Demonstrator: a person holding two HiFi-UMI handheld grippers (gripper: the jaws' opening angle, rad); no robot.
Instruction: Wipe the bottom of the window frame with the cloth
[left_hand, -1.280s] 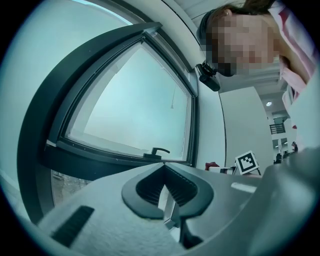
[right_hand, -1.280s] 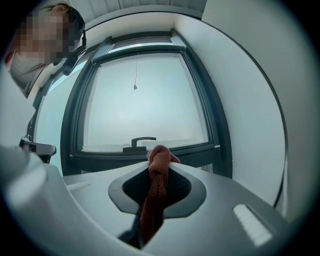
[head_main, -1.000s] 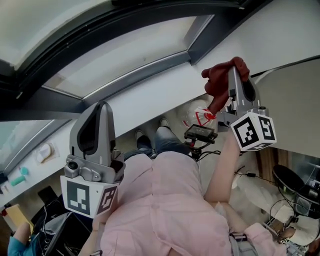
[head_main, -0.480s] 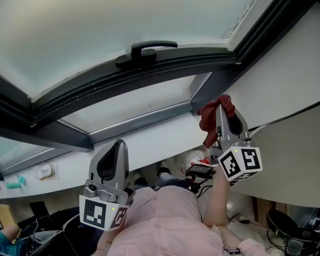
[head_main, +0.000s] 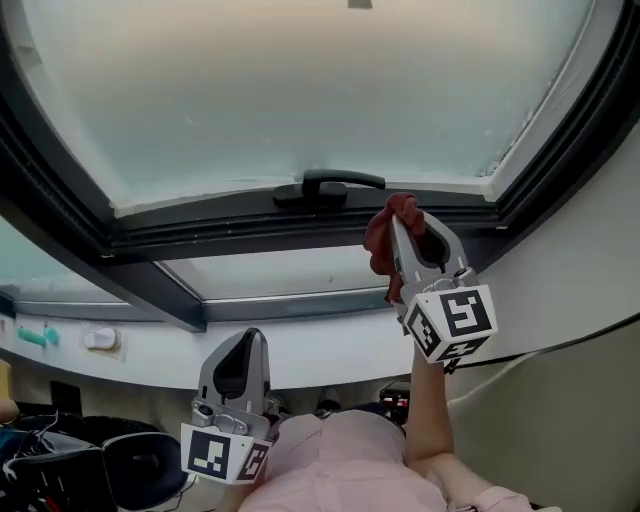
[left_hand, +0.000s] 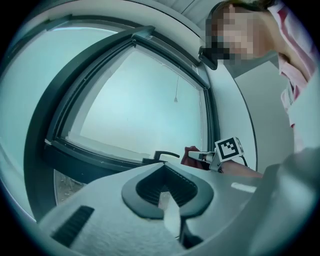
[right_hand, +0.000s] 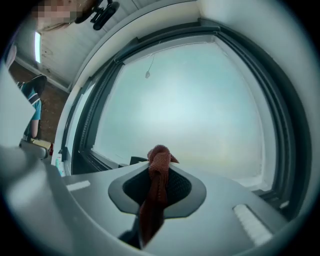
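A dark red cloth (head_main: 383, 236) is bunched between the jaws of my right gripper (head_main: 402, 218), which is shut on it. The cloth (right_hand: 158, 172) sticks up past the tips of the right gripper (right_hand: 158, 167). It is held up close to the window's dark bottom frame (head_main: 230, 228), just right of the black handle (head_main: 330, 185); I cannot tell if cloth and frame touch. My left gripper (head_main: 250, 342) hangs low, well below the frame, jaws together and holding nothing. From the left gripper (left_hand: 167, 200) the view shows the bottom frame (left_hand: 100, 159), the handle (left_hand: 163, 154) and the cloth (left_hand: 191, 156).
Frosted glass (head_main: 300, 90) fills the sash. Below it are a second lower pane (head_main: 280, 278) and a white sill wall (head_main: 330, 350). Small teal (head_main: 30, 337) and white (head_main: 100, 340) items sit at the far left. The dark side frame (head_main: 570, 150) runs up at the right.
The head view has tilted up to the window. My right gripper has risen with the cloth to the bottom frame near the handle. The left gripper has dropped lower in view.
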